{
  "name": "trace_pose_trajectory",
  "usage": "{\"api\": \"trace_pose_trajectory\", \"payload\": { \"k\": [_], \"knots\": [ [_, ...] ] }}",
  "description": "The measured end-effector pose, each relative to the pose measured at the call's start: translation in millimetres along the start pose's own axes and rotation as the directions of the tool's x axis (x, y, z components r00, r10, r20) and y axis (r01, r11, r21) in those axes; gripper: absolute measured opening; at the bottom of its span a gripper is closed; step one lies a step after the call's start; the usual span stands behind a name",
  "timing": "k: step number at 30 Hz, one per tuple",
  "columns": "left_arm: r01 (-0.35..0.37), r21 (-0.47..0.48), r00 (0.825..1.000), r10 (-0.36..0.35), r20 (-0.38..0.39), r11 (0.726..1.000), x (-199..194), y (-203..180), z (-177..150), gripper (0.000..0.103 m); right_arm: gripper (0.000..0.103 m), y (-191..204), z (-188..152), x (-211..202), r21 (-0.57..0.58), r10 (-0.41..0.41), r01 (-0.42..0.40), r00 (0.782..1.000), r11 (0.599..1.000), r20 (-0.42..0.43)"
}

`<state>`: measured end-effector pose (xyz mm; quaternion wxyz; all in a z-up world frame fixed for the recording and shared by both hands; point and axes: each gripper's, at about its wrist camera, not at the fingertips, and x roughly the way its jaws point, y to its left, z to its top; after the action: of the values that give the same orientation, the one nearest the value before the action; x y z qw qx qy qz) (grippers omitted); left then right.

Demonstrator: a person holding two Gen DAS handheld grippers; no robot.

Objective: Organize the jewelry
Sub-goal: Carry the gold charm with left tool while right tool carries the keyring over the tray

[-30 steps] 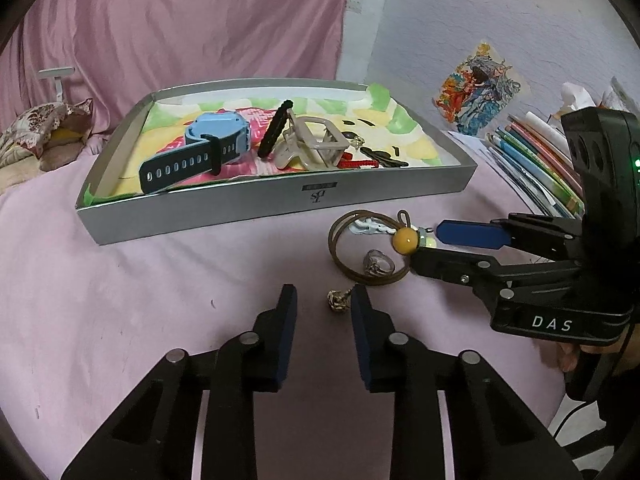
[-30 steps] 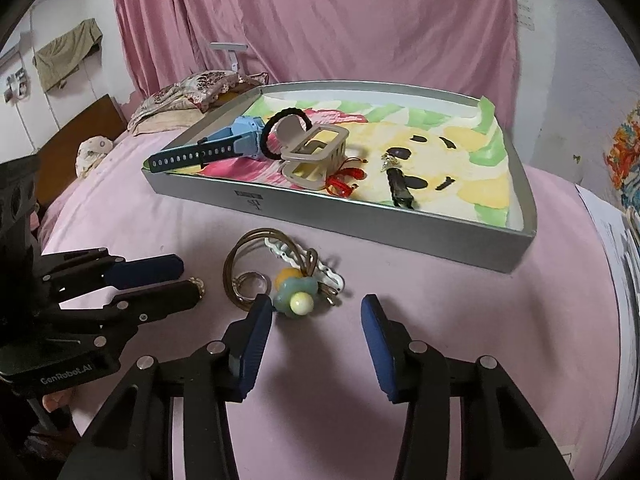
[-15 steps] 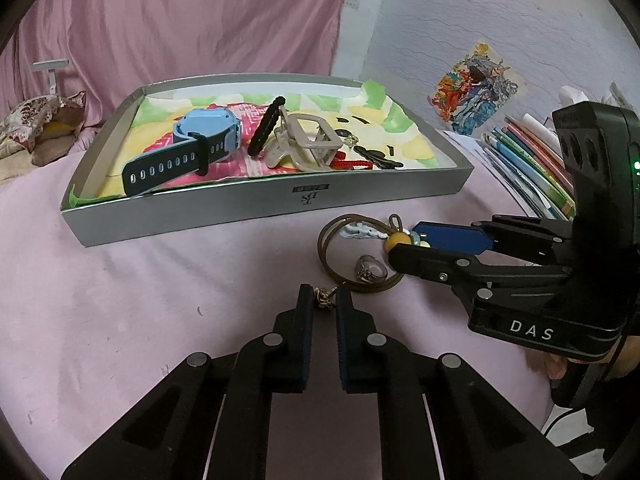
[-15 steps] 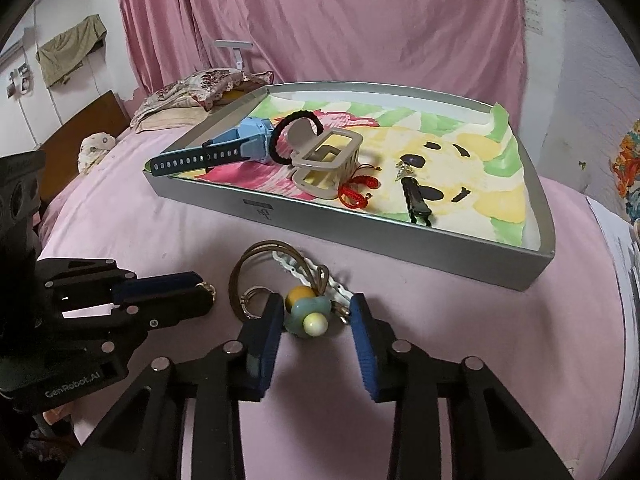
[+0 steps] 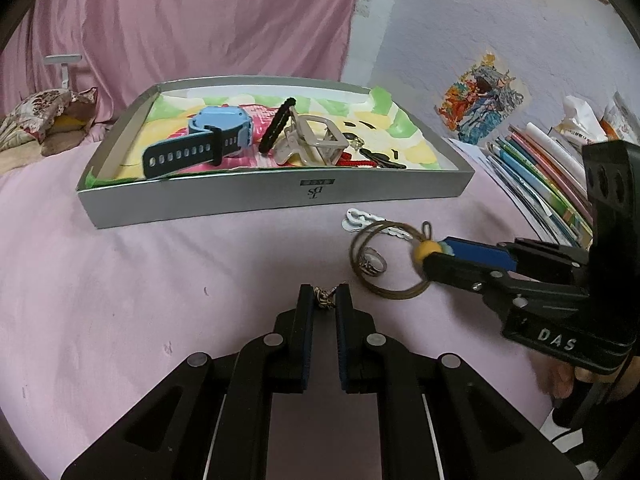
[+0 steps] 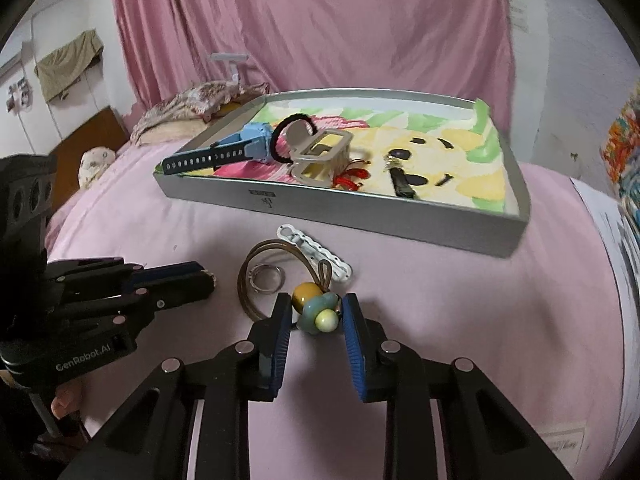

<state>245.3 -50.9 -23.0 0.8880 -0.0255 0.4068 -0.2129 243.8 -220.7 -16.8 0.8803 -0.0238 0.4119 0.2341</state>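
1. Pink sheet [image 5: 120, 280] covers the bed, the surface for everything here; a pink curtain [image 6: 320, 20] hangs behind, a pale wall [image 5: 480, 40] at 1–2 o'clock in the left view with a colourful picture [image 5: 478, 110] on it.
2. Grey tray [image 5: 280, 200] sits at 12 o'clock, lined with a bright printed sheet. It holds a blue watch [image 5: 208, 140], a black hair tie [image 6: 290, 136], a beige claw clip [image 5: 316, 146], a red cord [image 6: 352, 178] and small dark pieces.
3. Left gripper [image 5: 325, 300]: fingers have just been closing and are now clamped on a small gold charm [image 5: 325, 298], low on the sheet, near side of the tray.
4. Right gripper [image 6: 316, 314]: fingers have just been closing around the beads [image 6: 318, 310] of a brown cord loop [image 6: 256, 280]; whether both pads press on them, cannot tell.
5. A silver ring [image 6: 267, 278] lies inside the loop; a white clip [image 6: 314, 252] lies at its far edge, toward the tray.
6. Books [image 5: 540, 184] stacked at 3 o'clock in the left view; floral pillow [image 6: 200, 108] at 10 o'clock in the right view.
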Motion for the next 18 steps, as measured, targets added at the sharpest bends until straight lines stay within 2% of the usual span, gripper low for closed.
{"api": "trace_pose_trajectory", "payload": {
  "k": [3, 8, 12, 18],
  "knots": [
    [-0.005, -0.012, 0.999, 0.006, 0.034, 1.0, -8, 0, 0, 0.008, 0.024, -4, -3, -11, 0.035, 0.007, -0.009, 0.998, 0.999, 0.057],
    [-0.035, -0.022, 0.989, 0.038, 0.146, 0.999, -29, -4, 11, 0.008, 0.024, -2, 4, -34, 0.055, 0.003, -0.013, 0.983, 0.998, 0.186],
    [-0.072, -0.042, 0.967, 0.08, 0.244, 0.997, -41, -6, 30, 0.008, 0.024, -3, 19, -49, 0.084, -0.003, -0.023, 0.953, 0.996, 0.303],
    [-0.087, -0.055, 0.935, 0.1, 0.34, 0.995, -42, -4, 67, 0.008, 0.024, -9, 52, -54, 0.107, -0.042, -0.001, 0.917, 0.994, 0.397]
  ]
}}
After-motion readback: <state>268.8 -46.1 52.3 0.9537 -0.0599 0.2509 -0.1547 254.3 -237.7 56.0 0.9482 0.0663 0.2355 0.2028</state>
